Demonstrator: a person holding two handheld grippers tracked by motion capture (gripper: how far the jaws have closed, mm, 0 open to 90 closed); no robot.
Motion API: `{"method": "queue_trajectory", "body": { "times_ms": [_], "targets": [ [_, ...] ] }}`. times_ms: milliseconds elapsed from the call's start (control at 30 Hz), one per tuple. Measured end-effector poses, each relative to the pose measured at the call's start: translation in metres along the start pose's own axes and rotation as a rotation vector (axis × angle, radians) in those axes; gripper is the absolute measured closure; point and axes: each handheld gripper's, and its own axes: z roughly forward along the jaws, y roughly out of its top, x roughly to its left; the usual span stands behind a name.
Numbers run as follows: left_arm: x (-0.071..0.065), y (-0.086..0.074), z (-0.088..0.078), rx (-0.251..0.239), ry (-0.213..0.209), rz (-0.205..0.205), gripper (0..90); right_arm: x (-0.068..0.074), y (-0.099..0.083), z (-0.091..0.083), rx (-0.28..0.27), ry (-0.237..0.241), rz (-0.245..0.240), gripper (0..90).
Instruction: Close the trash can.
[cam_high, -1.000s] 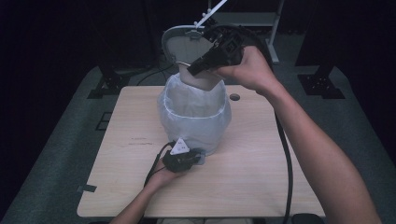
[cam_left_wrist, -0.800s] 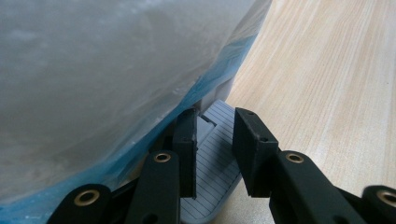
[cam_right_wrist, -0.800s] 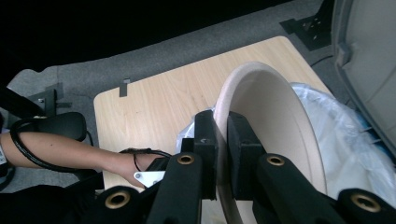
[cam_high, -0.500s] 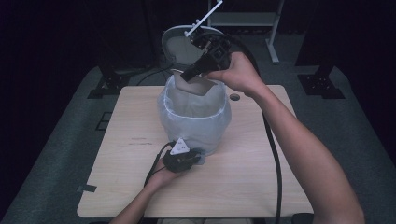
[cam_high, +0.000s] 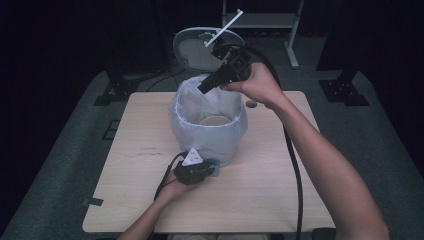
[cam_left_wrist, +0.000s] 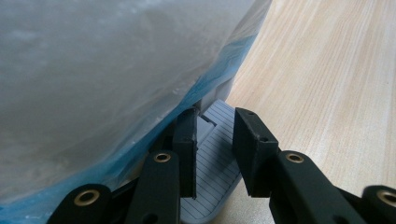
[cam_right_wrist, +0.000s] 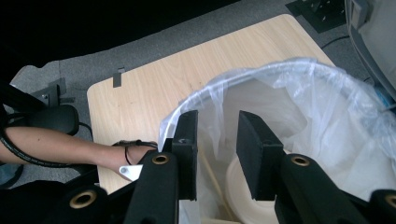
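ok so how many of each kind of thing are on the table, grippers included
bin: 1
bag: 1
cup: 1
grippers: 2, left gripper and right gripper
total: 5

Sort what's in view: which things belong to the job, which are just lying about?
In use: pedal bin, plastic liner, paper cup inside, pedal, left tongs, right tongs.
Lying about: tape strip on table edge, metal stand behind.
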Motion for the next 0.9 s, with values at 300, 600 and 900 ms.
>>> {"method": "queue_trajectory", "body": {
  "times_ms": [300, 600, 900],
  "targets": [
    [0.000, 0.000, 0.000, 0.003, 0.001, 0.000, 70.8, -0.004, -0.022, -0.012, -0.024, -0.003, 0.009, 64.2],
    [0.000, 0.000, 0.000, 0.000, 0.000, 0.000, 70.8, -0.005, -0.041, -0.025, -0.042, -0.005, 0.014, 62.1],
    [0.000, 0.000, 0.000, 0.002, 0.000, 0.000, 70.8, -0.006, -0.054, -0.038, -0.053, -0.015, 0.018, 60.3]
  ]
}}
